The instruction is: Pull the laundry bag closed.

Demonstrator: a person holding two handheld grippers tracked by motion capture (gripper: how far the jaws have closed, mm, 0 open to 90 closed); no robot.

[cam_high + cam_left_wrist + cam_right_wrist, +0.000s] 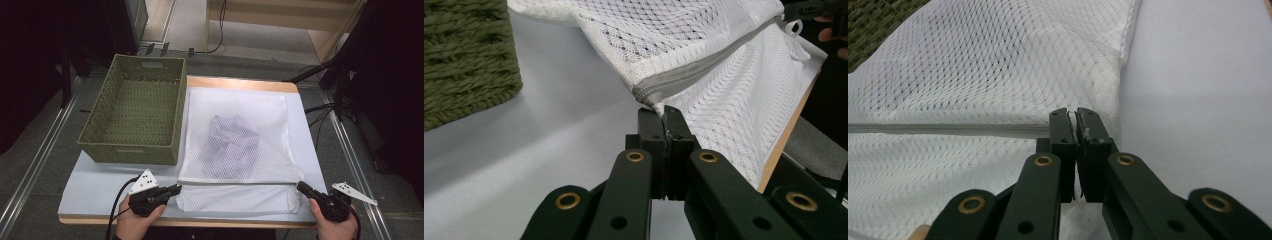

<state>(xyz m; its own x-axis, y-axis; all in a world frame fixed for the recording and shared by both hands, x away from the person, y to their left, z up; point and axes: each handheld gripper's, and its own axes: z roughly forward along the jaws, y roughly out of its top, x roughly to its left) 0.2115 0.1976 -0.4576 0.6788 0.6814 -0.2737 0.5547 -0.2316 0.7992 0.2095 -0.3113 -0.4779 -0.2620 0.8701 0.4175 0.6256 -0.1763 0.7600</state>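
A white mesh laundry bag [235, 125] lies flat on the table with a pale purple garment [232, 137] inside it. Its grey zipper [235, 184] runs across near the front edge. My left gripper [175, 190] is shut on the bag's left corner at the zipper's end, which the left gripper view shows as the mesh bag [704, 45] pinched at the left gripper's [664, 112] tips. My right gripper [301, 187] is shut on the right corner. In the right gripper view the zipper [948, 129] runs into the closed right gripper [1072, 116].
A green woven basket [130, 152] stands empty at the table's left, just beside the bag; its wall [464, 60] is close to my left gripper. A white cover [100, 190] lies over the wooden table. Cables and metal rails run along the floor on both sides.
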